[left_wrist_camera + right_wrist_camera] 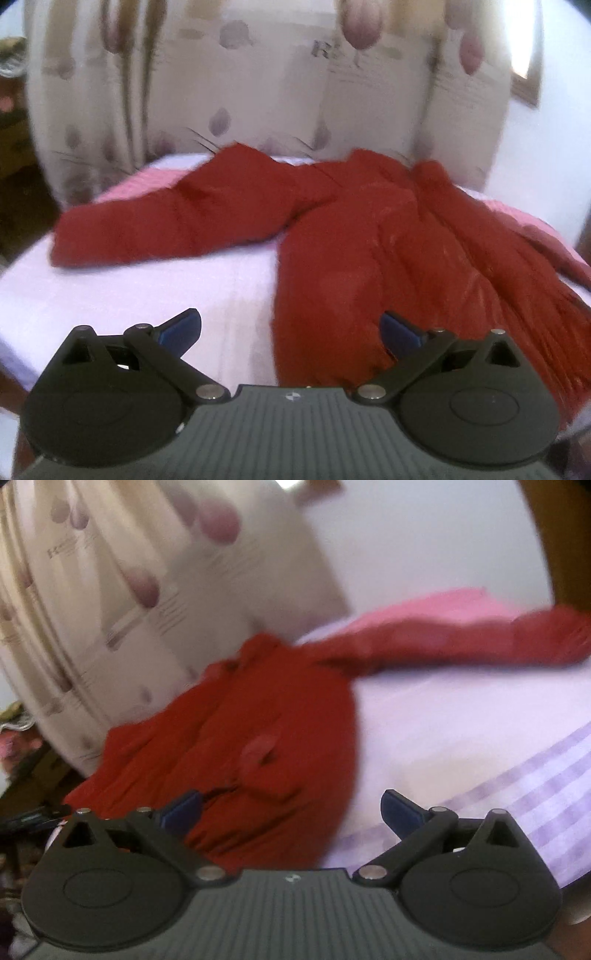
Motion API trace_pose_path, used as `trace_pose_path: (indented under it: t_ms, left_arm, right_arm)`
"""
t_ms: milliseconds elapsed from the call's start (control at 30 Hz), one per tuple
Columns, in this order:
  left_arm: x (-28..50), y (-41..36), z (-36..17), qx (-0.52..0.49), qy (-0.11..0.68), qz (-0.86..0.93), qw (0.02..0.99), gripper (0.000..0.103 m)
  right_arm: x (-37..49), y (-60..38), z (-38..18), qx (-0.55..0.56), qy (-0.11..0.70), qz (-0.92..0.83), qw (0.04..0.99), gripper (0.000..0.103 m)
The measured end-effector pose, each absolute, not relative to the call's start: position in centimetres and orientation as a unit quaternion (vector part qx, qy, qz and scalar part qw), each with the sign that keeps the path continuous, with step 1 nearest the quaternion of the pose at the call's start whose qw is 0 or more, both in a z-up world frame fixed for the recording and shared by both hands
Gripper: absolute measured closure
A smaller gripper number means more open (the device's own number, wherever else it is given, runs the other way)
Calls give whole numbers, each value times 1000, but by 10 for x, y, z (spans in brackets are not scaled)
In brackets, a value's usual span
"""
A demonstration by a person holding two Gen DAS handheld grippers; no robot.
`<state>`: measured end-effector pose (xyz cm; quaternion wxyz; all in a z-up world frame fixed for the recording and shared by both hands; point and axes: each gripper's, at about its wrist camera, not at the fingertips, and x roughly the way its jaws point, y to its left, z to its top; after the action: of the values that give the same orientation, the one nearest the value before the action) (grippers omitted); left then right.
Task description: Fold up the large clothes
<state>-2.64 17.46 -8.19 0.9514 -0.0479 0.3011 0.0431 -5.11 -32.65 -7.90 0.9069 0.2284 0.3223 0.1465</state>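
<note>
A large red padded jacket lies spread on a bed with a pale lilac sheet. One sleeve stretches out to the left in the left wrist view. My left gripper is open above the jacket's near left hem, its blue pads wide apart with nothing between them. In the tilted, blurred right wrist view the jacket fills the middle, and its other sleeve reaches to the right. My right gripper is open over the jacket's near right edge and holds nothing.
A cream curtain with purple tulip print hangs behind the bed. A pink cover lies at the bed's far end. Dark wooden furniture stands left of the bed. Striped lilac sheet runs along the near edge.
</note>
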Motion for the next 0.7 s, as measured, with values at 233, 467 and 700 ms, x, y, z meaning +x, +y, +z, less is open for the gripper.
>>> trace_pose_path:
  t_ms: [233,467,700]
  left_arm:
    - [-18,178,-110,-120,363,-34,923,60]
    - [-38,177,-70,-130,342,-33,930,85]
    - [-56,162,-78,-77,362,-26,929,74]
  right_arm:
    - [-29,-313,-96,263,351,172,882,67]
    - [-43,-323,-59,268,319,194,888,91]
    - [-60,-335,-76,298,364,182,864,92]
